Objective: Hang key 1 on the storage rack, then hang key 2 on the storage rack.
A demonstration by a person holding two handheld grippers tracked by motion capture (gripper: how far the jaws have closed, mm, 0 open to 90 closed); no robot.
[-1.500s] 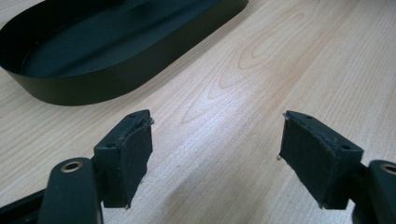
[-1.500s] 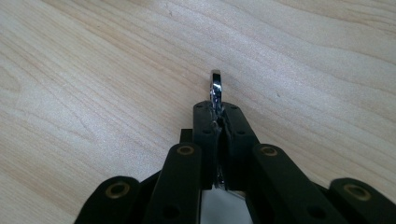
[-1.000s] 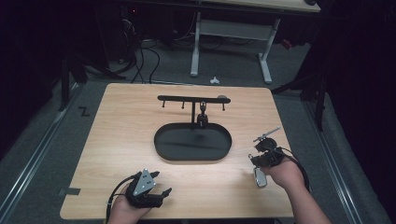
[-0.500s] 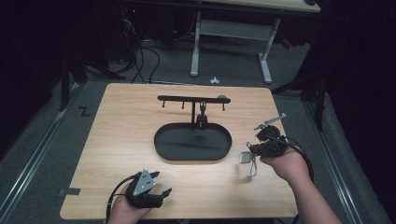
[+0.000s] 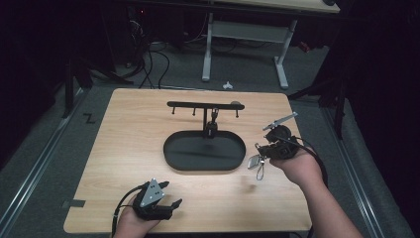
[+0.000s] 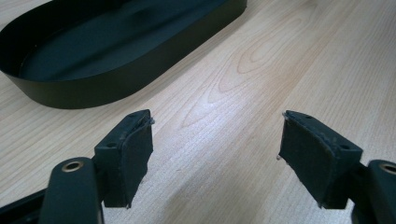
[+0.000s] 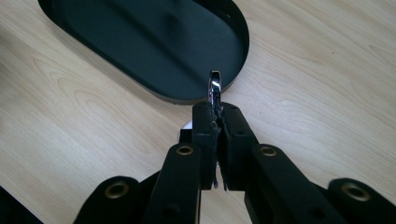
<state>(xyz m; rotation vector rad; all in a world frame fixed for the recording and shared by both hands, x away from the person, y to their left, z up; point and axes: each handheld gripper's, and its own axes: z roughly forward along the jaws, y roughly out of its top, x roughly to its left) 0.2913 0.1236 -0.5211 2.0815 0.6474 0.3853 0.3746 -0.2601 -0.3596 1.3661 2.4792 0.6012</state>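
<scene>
The right gripper (image 5: 262,151) is clamped tight on a small bunch of metal bits, a key ring (image 5: 259,169) with a flat silvery tag (image 5: 253,161) hanging beside it. In the high view the ring is a thin wire loop that dangles below the jaws, clear of the table (image 5: 124,139), just off the right end of the black oval tray (image 5: 204,151); the tag is pale, roughly square and shiny, though too small to read any detail on it. In the right gripper view a narrow, bright chrome edge of the ring (image 7: 215,88) sticks up from between the two closed pads, with the tray's rounded end (image 7: 233,70) right behind it. The tray is shallow, matte black, with a low upright wall. Behind it stands a black rack (image 5: 205,105), a crossbar on a post with short pegs below. The left gripper (image 5: 166,196) rests near the front edge of the table, well apart from the ring, its jaws spread wide with bare wood between the pads (image 6: 135,154).
</scene>
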